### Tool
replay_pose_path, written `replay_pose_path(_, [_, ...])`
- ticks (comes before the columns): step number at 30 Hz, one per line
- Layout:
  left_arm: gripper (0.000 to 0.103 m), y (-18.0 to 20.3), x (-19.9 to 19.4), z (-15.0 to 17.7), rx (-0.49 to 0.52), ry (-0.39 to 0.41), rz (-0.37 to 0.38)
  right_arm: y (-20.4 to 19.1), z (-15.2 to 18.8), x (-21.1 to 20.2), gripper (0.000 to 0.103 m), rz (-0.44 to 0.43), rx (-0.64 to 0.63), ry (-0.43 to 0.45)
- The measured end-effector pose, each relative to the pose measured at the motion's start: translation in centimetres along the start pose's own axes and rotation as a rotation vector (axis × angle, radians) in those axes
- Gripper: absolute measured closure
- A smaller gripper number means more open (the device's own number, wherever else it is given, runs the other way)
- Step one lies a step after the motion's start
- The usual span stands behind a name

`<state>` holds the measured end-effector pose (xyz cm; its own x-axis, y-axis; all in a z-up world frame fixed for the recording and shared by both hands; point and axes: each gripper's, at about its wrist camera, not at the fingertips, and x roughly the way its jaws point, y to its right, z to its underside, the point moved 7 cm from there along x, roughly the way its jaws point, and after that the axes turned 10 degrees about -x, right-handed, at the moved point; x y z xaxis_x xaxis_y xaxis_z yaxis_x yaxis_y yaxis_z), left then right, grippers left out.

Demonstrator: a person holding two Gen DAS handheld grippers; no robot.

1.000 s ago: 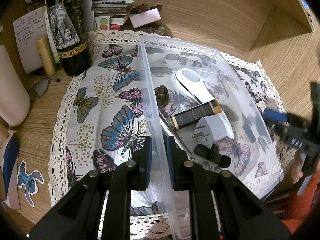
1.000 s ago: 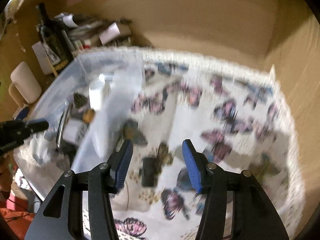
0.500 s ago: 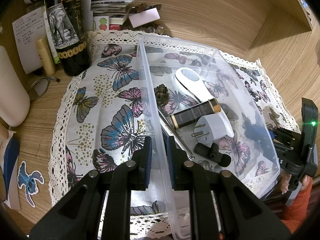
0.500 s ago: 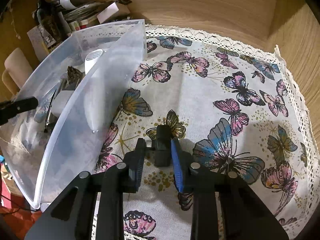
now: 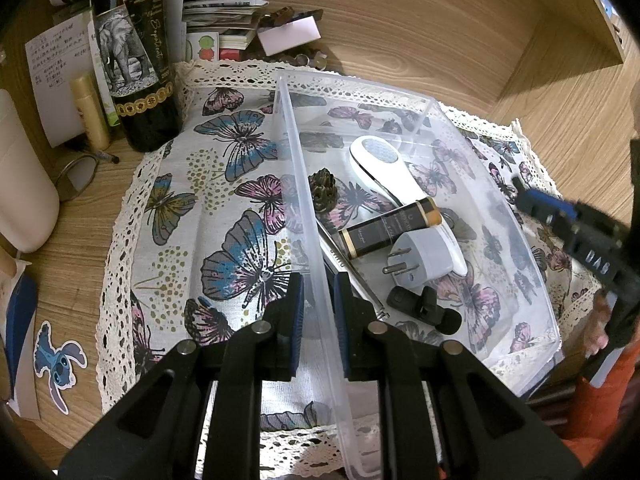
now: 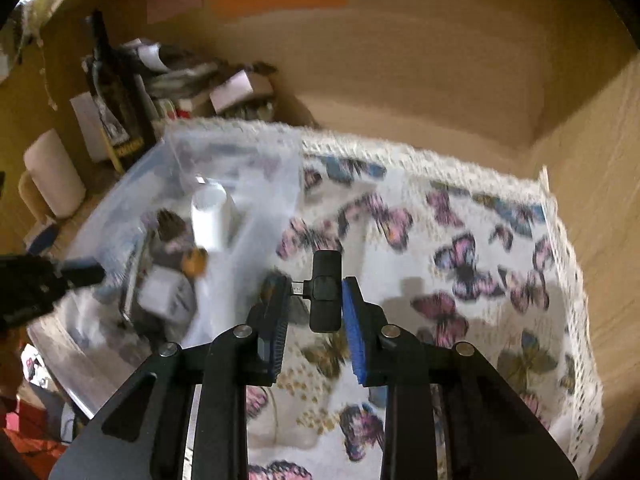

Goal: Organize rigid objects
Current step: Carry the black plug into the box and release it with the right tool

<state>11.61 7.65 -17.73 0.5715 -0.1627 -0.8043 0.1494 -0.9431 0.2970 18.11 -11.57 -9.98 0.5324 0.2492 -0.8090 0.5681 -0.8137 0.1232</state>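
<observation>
My left gripper [image 5: 319,296] is shut on the near wall of a clear plastic bin [image 5: 304,184] standing on the butterfly cloth. Inside lie a white brush-shaped device [image 5: 380,164], a black-and-gold tube [image 5: 390,228], a grey plug adapter [image 5: 420,260], a small black clip-on device [image 5: 424,308], a dark pine cone [image 5: 322,186] and a metal rod [image 5: 352,272]. My right gripper [image 6: 314,300] is shut on a small black adapter with a metal plug [image 6: 326,290], held above the cloth just right of the bin [image 6: 240,184]. It shows at the right edge of the left wrist view [image 5: 580,236].
A wine bottle [image 5: 136,56], a yellowish tube [image 5: 90,110], papers and boxes [image 5: 224,20] crowd the back left. A white container [image 5: 20,184] stands at far left. Wooden walls enclose the back and right. The butterfly cloth [image 6: 460,248] lies right of the bin.
My right gripper closed on the small black adapter on the cloth and lifted it, moving up and toward the bin. My left gripper kept its hold on the bin wall.
</observation>
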Motion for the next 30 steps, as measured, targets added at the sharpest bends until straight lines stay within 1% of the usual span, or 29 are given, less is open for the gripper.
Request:
replay_pose_path(3, [0.088,0.0,0.0,0.1,0.001,0.000,-0.001,-0.6,-1.9,-0.5,0.079,-0.015,-0.022,0.047])
replay_pose_path(6, [0.088,0.0,0.0,0.0,0.000,0.000,0.000,-1.7,-3.6,-0.8,0.079,-0.069,-0.039,0.083])
replay_pose_path(11, [0.088,0.0,0.0,0.0,0.000,0.000,0.000,-3.9,-5.6,-0.4,0.079,-0.104,-0.097,0.104])
replay_pose_path(16, [0.088,0.0,0.0,0.1,0.001,0.000,0.000,-5.6,-6.3,1.3,0.079,-0.158,-0.122,0.068])
replay_pose_path(20, [0.088,0.0,0.0,0.0,0.001,0.000,0.000,-6.9,-6.3,3.4,0.079,-0.204,-0.133,0.000])
replay_pose_path(24, [0.088,0.0,0.0,0.0,0.001,0.000,-0.001,-7.4,-5.9,4.6,0.079,-0.227,-0.140,-0.046])
replay_pose_path(27, [0.088,0.0,0.0,0.0,0.001,0.000,-0.001,-7.5,-5.8,5.0,0.079,-0.233,-0.137,-0.064])
replay_pose_path(28, [0.088,0.0,0.0,0.0,0.001,0.000,-0.001,-7.5,-5.8,4.9,0.077,-0.237,-0.135,-0.061])
replay_pose_path(29, [0.088,0.0,0.0,0.0,0.003,0.001,-0.002,-7.4,-5.9,4.9,0.071,-0.237,-0.134,-0.060])
replay_pose_path(30, [0.088,0.1,0.0,0.0,0.004,0.001,-0.003,-7.3,-5.9,4.6,0.069,-0.235,-0.131,-0.052])
